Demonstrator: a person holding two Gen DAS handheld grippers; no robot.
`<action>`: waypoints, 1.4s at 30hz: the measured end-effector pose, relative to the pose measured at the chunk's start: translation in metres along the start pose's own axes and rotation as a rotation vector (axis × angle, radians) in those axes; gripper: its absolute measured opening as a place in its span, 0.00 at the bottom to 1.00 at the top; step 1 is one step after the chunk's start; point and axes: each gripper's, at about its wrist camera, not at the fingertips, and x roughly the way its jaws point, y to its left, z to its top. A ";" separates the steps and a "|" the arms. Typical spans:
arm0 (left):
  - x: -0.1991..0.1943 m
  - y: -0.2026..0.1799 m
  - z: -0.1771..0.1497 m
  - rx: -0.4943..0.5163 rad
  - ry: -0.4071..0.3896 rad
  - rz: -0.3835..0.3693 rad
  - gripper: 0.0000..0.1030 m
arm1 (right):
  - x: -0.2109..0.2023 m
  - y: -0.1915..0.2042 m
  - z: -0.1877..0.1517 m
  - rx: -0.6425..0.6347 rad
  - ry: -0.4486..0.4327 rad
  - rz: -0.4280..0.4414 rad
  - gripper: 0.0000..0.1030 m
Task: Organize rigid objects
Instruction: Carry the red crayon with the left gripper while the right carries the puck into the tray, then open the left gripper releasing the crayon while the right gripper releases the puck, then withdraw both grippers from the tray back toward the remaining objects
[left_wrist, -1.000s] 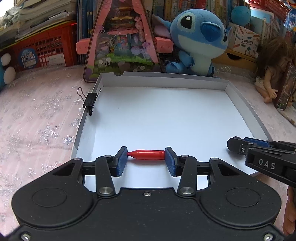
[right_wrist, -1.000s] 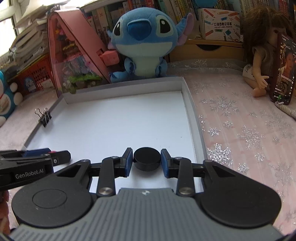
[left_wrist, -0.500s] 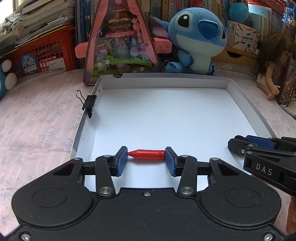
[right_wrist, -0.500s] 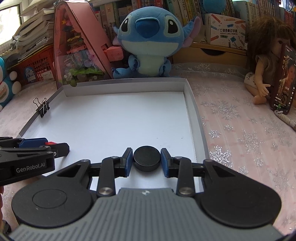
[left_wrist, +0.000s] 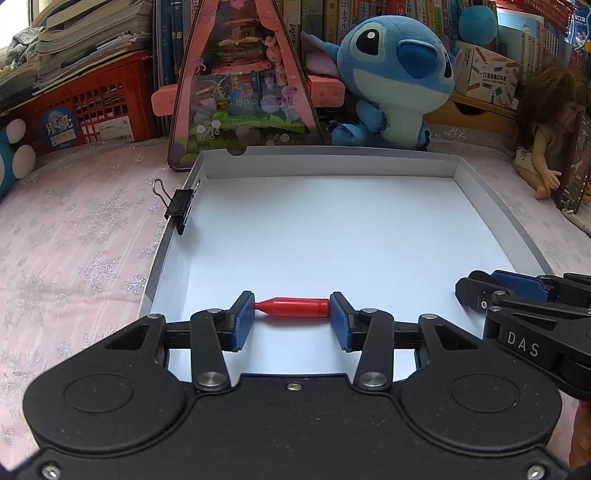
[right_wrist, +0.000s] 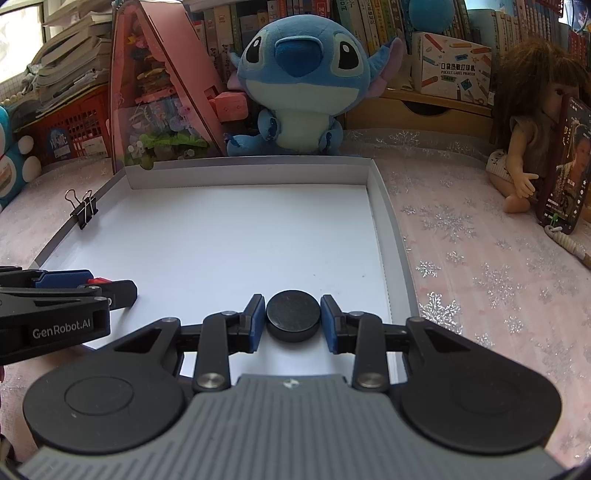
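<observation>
Red cap (left_wrist: 292, 307), one; black disc (right_wrist: 293, 315), one

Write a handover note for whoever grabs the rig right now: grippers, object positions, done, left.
Left hand-held gripper: shut on the red bullet-shaped piece, held endwise between the pads, over the near part of the white tray.
Right hand-held gripper: shut on the black round disc, over the tray's near right corner.
Black binder clip: clipped on the tray's left wall.
Done: both pieces picked up and brought over the tray.
Left: set each piece down in the tray and open the jaws. Whether either piece already touches the tray floor cannot be told.
</observation>
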 end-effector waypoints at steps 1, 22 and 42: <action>0.000 0.000 0.000 0.000 0.000 0.000 0.41 | 0.000 0.000 0.000 -0.001 0.000 -0.001 0.37; -0.027 0.007 -0.004 -0.038 -0.015 -0.105 0.71 | -0.030 0.004 -0.007 -0.032 -0.077 0.003 0.73; -0.101 -0.001 -0.035 0.049 -0.133 -0.188 0.77 | -0.082 -0.005 -0.030 0.001 -0.155 0.044 0.84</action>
